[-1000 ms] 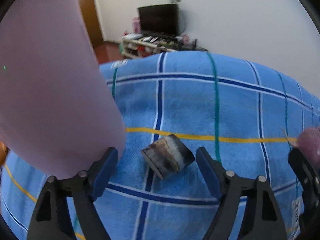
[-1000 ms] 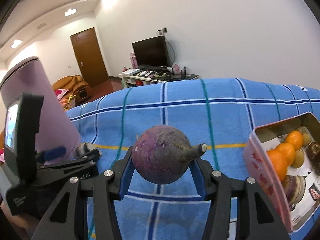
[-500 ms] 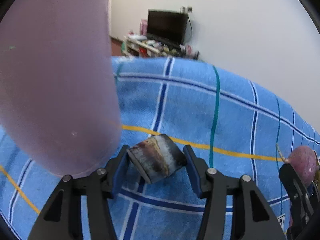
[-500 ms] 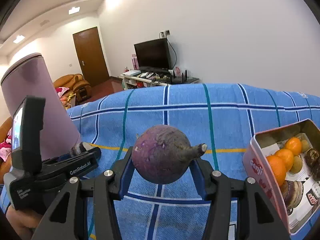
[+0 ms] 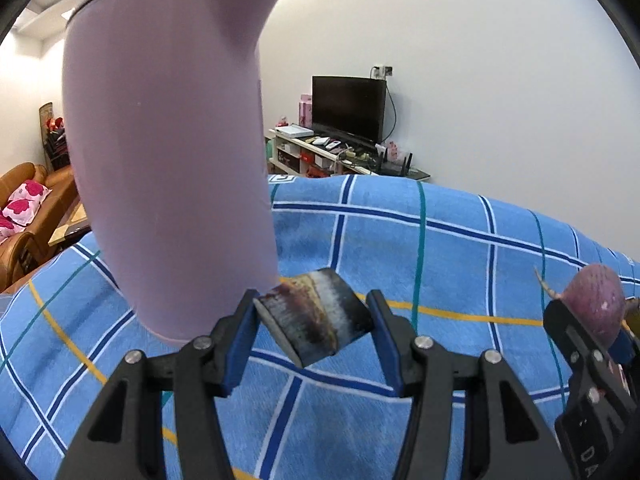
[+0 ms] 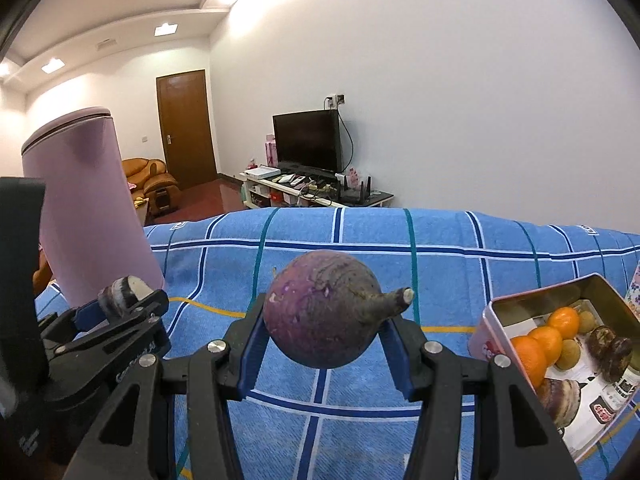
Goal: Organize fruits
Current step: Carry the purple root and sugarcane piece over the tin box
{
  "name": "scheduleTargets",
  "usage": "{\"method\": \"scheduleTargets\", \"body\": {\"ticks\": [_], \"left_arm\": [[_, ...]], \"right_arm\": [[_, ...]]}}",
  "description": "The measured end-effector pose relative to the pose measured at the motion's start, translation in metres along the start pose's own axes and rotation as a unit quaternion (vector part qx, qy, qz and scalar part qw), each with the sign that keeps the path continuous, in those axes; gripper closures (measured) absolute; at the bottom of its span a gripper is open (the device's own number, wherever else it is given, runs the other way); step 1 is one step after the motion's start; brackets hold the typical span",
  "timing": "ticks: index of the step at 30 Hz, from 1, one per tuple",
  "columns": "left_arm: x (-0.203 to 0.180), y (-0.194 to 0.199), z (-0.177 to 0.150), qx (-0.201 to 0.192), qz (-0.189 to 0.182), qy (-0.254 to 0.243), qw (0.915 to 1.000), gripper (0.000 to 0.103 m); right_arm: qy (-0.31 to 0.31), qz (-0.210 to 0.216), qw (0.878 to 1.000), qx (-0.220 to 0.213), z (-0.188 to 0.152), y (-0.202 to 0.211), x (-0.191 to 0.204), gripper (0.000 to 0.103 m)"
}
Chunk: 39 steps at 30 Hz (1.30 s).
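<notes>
I have two grippers, each gripping one thing: left gripper (image 5: 312,330) clamps one dark sliced chunk (image 5: 316,320) just right of the one pink jug (image 5: 168,152); right gripper (image 6: 324,340) clamps one purple round fruit (image 6: 320,316). Far right of the jug, one tin (image 6: 496,312) holds three oranges (image 6: 544,344), on the blue checked cloth (image 6: 440,240).

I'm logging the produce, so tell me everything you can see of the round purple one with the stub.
The purple root is round, matte and mottled, with pale specks and a short cut stub pointing right. The right gripper holds it by its sides between blue-padded fingers, lifted clear of the blue checked cloth.
</notes>
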<state>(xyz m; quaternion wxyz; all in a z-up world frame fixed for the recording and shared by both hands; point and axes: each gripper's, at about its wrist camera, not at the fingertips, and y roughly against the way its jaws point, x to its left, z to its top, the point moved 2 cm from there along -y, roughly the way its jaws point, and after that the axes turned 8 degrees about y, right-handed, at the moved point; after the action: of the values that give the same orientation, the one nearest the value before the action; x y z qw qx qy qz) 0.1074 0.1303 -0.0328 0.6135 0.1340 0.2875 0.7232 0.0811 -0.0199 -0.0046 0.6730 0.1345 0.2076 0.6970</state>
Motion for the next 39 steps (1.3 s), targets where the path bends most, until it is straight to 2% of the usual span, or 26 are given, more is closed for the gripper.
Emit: {"method": "scheduleTargets", "body": {"ticks": [28, 39], "left_arm": [[-0.004, 0.03, -0.016, -0.021, 0.007, 0.02, 0.9996, 0.047], [-0.018, 0.049, -0.026, -0.045, 0.007, -0.002, 0.9989, 0.047]], "right_arm": [[0.016, -0.003, 1.0, -0.008, -0.013, 0.034, 0.0, 0.049], [0.015, -0.01, 1.0, -0.01, -0.02, 0.049, -0.01, 0.049]]}}
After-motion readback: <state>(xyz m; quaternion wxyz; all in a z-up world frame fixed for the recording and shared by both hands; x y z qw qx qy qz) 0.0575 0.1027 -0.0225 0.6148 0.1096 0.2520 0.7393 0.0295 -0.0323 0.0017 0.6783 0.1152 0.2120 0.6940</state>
